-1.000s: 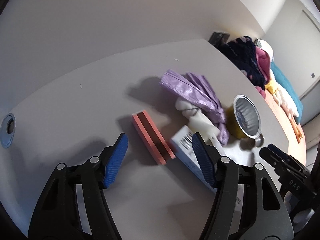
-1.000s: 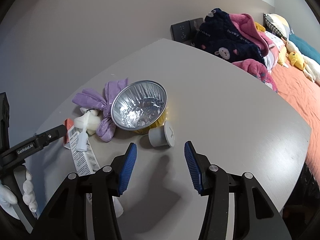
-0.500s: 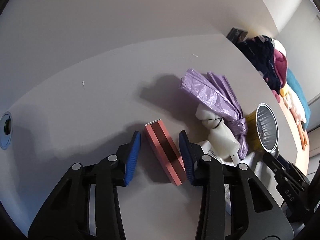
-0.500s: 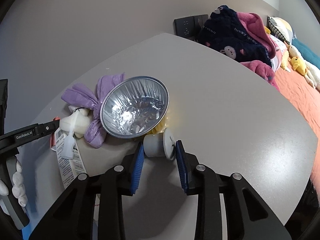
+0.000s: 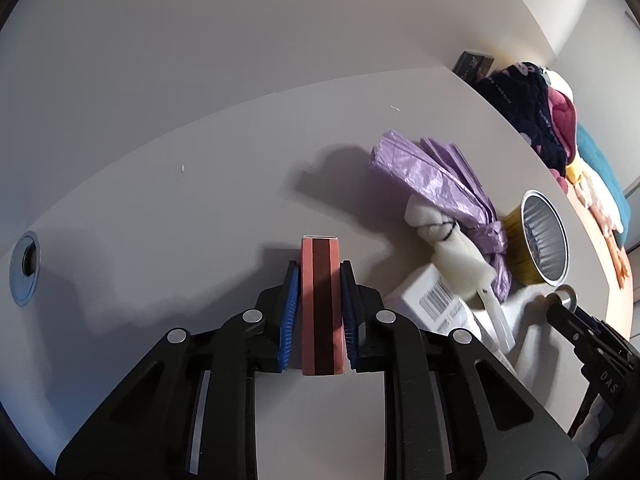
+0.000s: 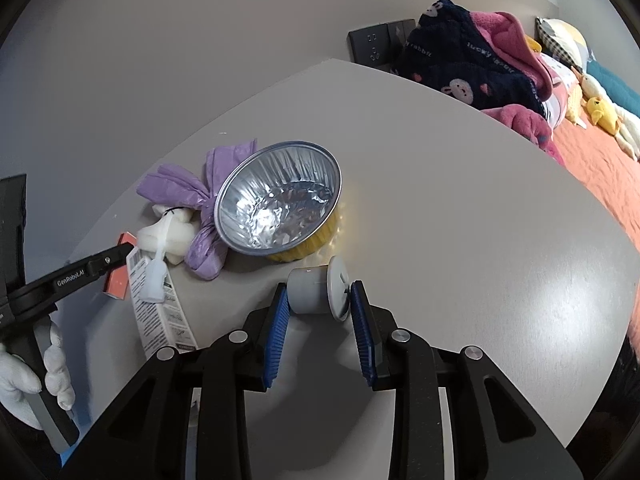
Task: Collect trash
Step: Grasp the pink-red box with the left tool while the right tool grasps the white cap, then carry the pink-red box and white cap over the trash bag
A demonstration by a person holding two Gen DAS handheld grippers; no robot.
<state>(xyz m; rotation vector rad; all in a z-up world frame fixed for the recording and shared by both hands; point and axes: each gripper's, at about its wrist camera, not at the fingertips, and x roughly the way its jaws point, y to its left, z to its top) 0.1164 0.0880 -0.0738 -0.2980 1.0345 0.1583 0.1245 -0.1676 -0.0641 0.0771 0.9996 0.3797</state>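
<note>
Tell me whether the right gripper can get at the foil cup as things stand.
Probably not yet: the right gripper has its fingers around the grey cap, which lies directly between it and the foil cup. Nothing else blocks the way.

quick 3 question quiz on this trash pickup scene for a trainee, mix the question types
1. True or false: the left gripper is shut on the pink box.
2. What lies between the right gripper pads? A) foil cup B) grey capsule C) purple bag
3. Fill in: the foil cup lies tipped against the ____ bag.

Key: 1 true; 2 B, the grey capsule; 3 purple.
</note>
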